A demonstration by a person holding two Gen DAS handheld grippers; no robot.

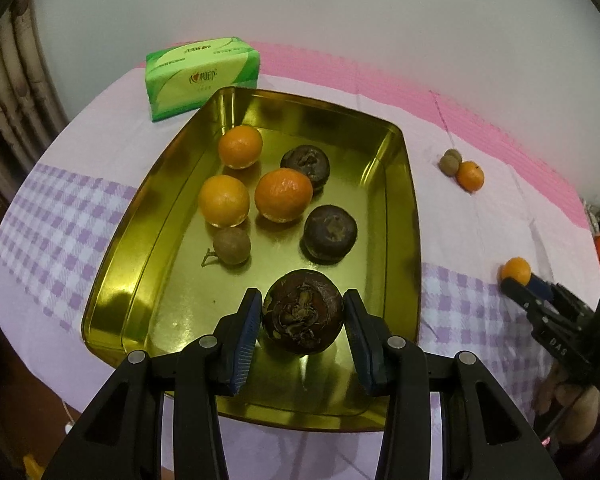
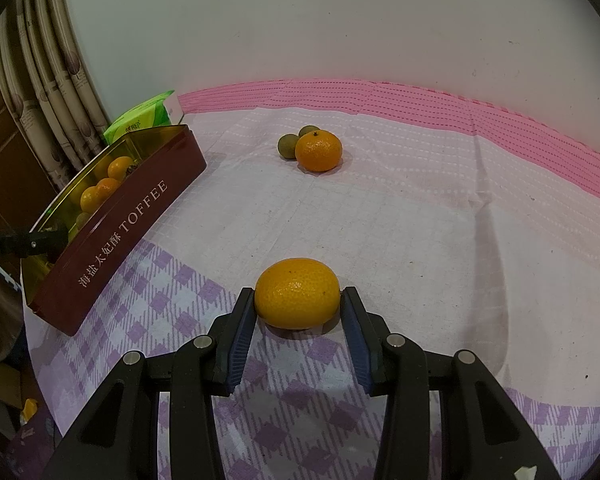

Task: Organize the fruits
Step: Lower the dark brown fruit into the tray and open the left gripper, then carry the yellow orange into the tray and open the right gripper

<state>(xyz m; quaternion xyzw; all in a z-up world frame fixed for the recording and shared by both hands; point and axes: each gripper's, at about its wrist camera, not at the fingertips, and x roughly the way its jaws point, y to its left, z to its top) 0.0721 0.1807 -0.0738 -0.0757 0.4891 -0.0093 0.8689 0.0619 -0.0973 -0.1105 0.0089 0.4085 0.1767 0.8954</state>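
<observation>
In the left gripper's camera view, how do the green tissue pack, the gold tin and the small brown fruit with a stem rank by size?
Largest to smallest:
1. gold tin
2. green tissue pack
3. small brown fruit with a stem
The pack lies farther from the camera, so it may look smaller than it is.

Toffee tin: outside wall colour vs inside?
The rectangular metal toffee tin is dark red outside with pale lettering, shiny gold inside. The right wrist view shows both best.

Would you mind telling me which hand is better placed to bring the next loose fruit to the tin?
Right: its fingers already clasp an orange on the cloth, while the left holds a dark fruit inside the tin.
</observation>
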